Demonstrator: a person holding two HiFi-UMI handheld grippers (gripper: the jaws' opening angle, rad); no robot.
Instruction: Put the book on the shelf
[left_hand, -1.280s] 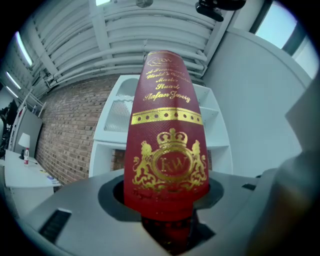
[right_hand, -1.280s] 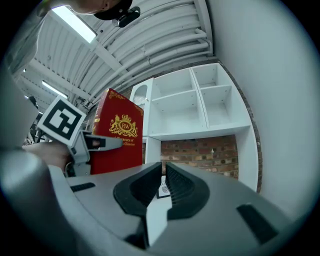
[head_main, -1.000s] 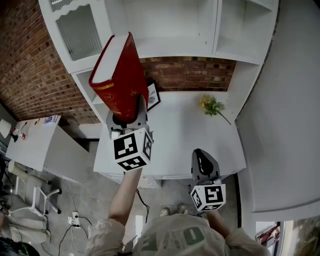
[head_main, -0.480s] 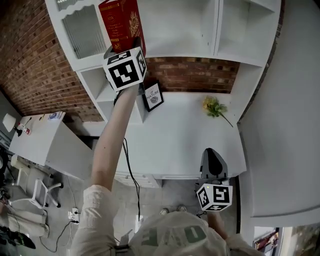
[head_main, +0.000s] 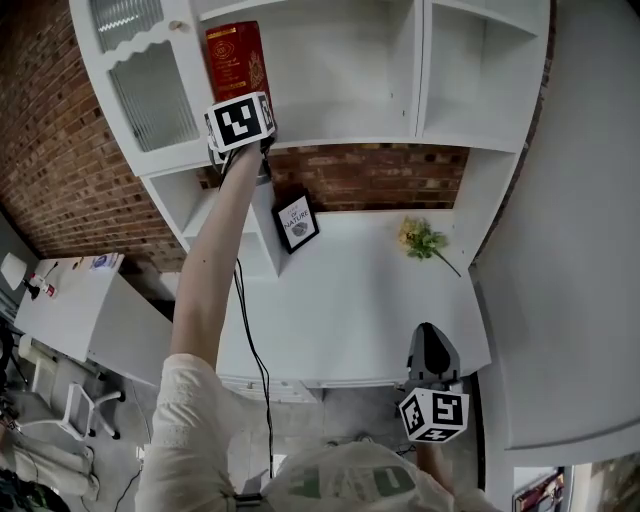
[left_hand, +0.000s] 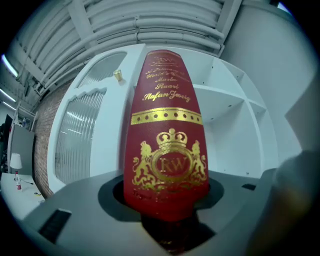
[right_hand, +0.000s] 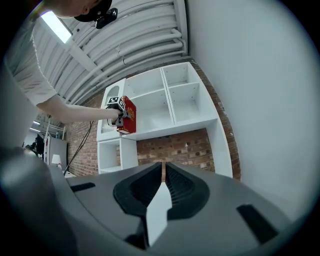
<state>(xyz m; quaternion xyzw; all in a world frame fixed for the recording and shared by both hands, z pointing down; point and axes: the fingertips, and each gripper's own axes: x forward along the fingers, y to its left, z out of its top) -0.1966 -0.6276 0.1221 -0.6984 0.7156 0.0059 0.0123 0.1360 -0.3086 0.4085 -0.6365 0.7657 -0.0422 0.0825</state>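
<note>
A red book (head_main: 237, 58) with gold print stands upright at the left end of the white shelf unit's wide middle compartment (head_main: 340, 70), beside the glass-door cabinet. My left gripper (head_main: 240, 100) is raised at arm's length and shut on the book's lower end. In the left gripper view the book's cover (left_hand: 167, 145) fills the middle, clamped between the jaws. The right gripper view shows the book (right_hand: 128, 115) with its bottom about level with the shelf board. My right gripper (head_main: 428, 338) hangs low near the desk's front right corner, shut and holding nothing.
A white desk (head_main: 350, 300) under the shelves carries a framed picture (head_main: 298, 222) leaning at the back left and a yellow flower sprig (head_main: 424, 238) at the back right. Brick wall lies behind. A white side table (head_main: 70, 290) stands to the left.
My left gripper has carried the book up and away from me, from above the desk into the shelf compartment, turning it upright. The right gripper has sunk slightly toward me.
</note>
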